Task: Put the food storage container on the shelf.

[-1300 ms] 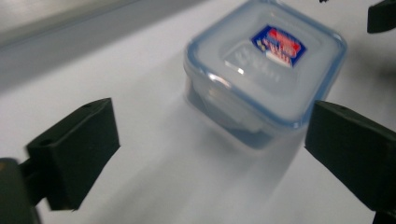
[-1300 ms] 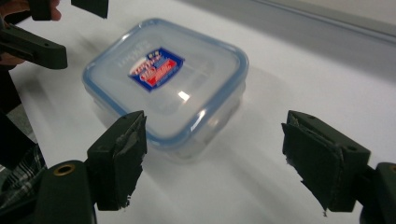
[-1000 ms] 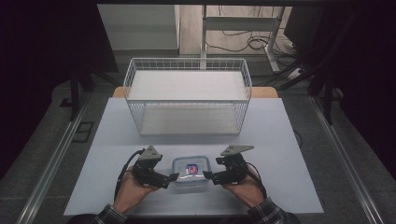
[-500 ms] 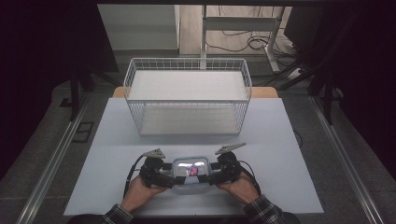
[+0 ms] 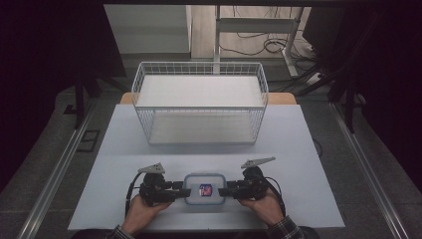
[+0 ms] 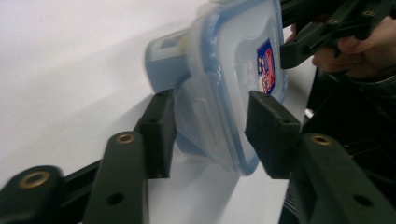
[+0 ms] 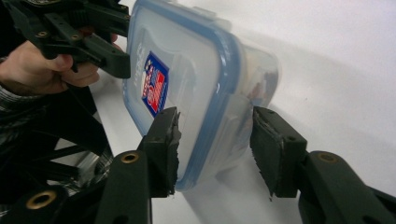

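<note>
A clear plastic food box (image 5: pixel 204 189) with a blue-rimmed lid and a red and blue sticker lies flat near the table's front edge. My left gripper (image 5: pixel 185 191) is at its left end and my right gripper (image 5: pixel 223 190) at its right end, each held in a hand. In the left gripper view the jaws (image 6: pixel 208 135) have just been closing, one pad on the lid (image 6: pixel 233 70) and one under the box's end. In the right gripper view the jaws (image 7: pixel 215 149) have closed the same way across the lid (image 7: pixel 187 70) and the base.
A white wire basket (image 5: pixel 199 124) stands at the back middle of the white table (image 5: pixel 298 149), a good distance behind the box. Dark floor, metal rails and cables surround the table.
Both grippers have slid inward onto the two ends of the box. Their jaws have narrowed from wide apart to pinching the lid and base.
</note>
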`<state>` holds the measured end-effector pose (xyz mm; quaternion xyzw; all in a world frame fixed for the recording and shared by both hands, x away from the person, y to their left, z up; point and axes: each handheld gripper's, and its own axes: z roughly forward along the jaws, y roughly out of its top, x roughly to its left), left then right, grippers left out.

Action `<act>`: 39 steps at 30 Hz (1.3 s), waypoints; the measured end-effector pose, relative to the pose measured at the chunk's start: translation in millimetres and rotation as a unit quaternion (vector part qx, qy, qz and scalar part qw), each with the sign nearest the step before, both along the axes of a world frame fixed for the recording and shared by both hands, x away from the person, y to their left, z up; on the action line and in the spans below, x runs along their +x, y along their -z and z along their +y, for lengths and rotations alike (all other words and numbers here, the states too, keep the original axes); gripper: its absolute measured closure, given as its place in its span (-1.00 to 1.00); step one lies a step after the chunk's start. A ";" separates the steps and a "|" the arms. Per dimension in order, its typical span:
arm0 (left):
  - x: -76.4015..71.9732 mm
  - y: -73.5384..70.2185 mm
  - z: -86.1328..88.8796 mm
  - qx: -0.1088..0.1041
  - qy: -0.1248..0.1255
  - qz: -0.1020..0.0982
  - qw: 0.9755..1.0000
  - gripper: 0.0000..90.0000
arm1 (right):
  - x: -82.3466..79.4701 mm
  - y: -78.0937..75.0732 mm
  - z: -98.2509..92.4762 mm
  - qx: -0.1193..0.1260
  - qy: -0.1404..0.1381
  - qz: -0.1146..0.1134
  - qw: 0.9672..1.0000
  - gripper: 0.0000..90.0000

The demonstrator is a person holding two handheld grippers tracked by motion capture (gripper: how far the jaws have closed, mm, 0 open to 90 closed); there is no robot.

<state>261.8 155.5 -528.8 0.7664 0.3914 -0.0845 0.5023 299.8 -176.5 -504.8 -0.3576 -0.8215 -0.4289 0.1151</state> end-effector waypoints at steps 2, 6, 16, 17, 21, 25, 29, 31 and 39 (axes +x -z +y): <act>-0.8 -0.1 -0.1 0.001 0.000 -0.001 1.000 0.22 | -0.1 0.5 -1.1 0.003 -0.002 0.004 1.000 0.21; -0.9 0.8 1.3 -0.005 0.001 0.001 1.000 0.23 | -1.3 0.6 -2.3 0.008 -0.003 0.009 1.000 0.23; 3.5 5.0 3.7 -0.034 0.004 0.018 0.999 0.25 | 2.7 0.8 -9.2 0.045 0.010 0.030 0.998 0.29; 3.5 5.0 3.7 -0.034 0.004 0.018 0.999 0.25 | 2.7 0.8 -9.2 0.045 0.010 0.030 0.998 0.29; 6.6 -3.9 4.9 -0.036 0.003 0.010 0.999 0.26 | 3.4 -4.4 -9.9 0.052 0.013 0.023 0.998 0.29; 11.5 -18.2 7.7 -0.031 0.001 -0.005 0.999 0.25 | 6.8 -14.9 -8.4 0.059 0.013 0.011 0.998 0.30; 16.3 -34.8 10.1 -0.025 -0.004 -0.022 0.999 0.25 | 11.6 -25.5 -6.2 0.071 0.014 -0.002 0.997 0.30; 20.1 -44.1 11.3 -0.023 -0.005 -0.028 0.999 0.25 | 14.7 -32.5 -5.0 0.075 0.014 -0.009 0.997 0.30; 36.7 -70.0 15.4 -0.025 -0.001 -0.041 0.999 0.26 | 29.1 -60.0 -1.3 0.078 0.011 -0.035 0.996 0.30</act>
